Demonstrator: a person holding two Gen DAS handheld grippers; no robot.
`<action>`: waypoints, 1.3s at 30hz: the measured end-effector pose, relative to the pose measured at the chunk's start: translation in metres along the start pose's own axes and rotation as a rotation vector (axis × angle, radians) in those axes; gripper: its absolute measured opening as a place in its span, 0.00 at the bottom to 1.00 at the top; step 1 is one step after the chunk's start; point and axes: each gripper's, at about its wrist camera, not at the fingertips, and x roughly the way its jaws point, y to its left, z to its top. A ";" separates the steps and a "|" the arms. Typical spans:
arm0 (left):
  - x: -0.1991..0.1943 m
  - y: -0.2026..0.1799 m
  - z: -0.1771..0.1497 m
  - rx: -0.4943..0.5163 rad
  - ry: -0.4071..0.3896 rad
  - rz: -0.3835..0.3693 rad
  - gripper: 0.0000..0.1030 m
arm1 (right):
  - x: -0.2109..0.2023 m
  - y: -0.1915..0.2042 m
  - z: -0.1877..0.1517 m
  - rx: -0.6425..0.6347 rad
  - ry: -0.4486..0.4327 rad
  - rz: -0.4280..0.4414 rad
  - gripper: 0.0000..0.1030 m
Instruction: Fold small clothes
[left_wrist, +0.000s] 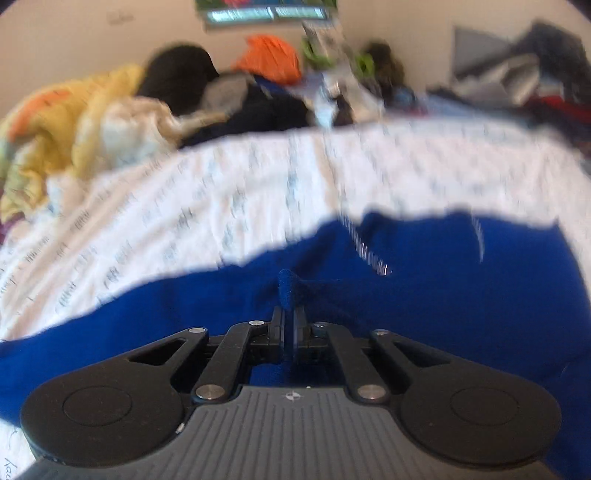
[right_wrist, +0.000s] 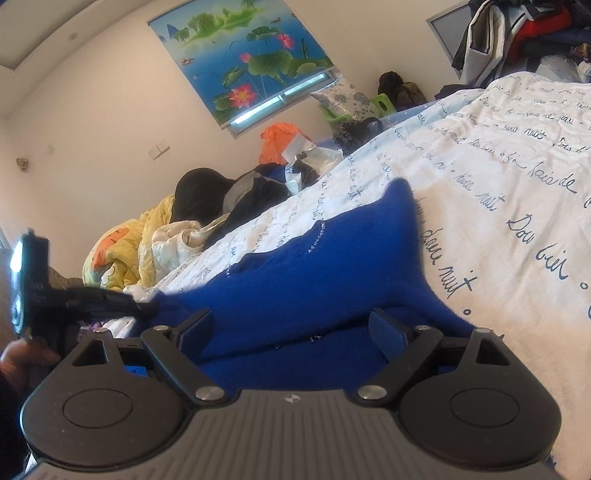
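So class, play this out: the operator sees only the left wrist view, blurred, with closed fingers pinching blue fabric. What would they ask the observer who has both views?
Operator: Is my other gripper holding anything?
Observer: No. The right gripper is open, its fingers either side of a raised fold of the blue sweater.
Operator: Where does my left gripper sit from there?
Observer: The left gripper pinches the sweater's edge at the left of that view.
Operator: What is the print on the bedsheet?
Observer: Dark cursive handwriting on the white bedsheet.
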 end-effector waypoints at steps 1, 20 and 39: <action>0.007 -0.002 -0.006 0.019 0.018 0.042 0.18 | 0.001 0.001 0.000 -0.002 0.008 -0.001 0.89; 0.014 -0.004 -0.039 -0.084 -0.097 -0.245 0.91 | 0.132 0.000 0.062 -0.439 0.255 -0.253 1.00; 0.091 0.021 0.045 0.155 -0.025 -0.152 0.09 | 0.134 0.004 0.062 -0.451 0.246 -0.269 1.00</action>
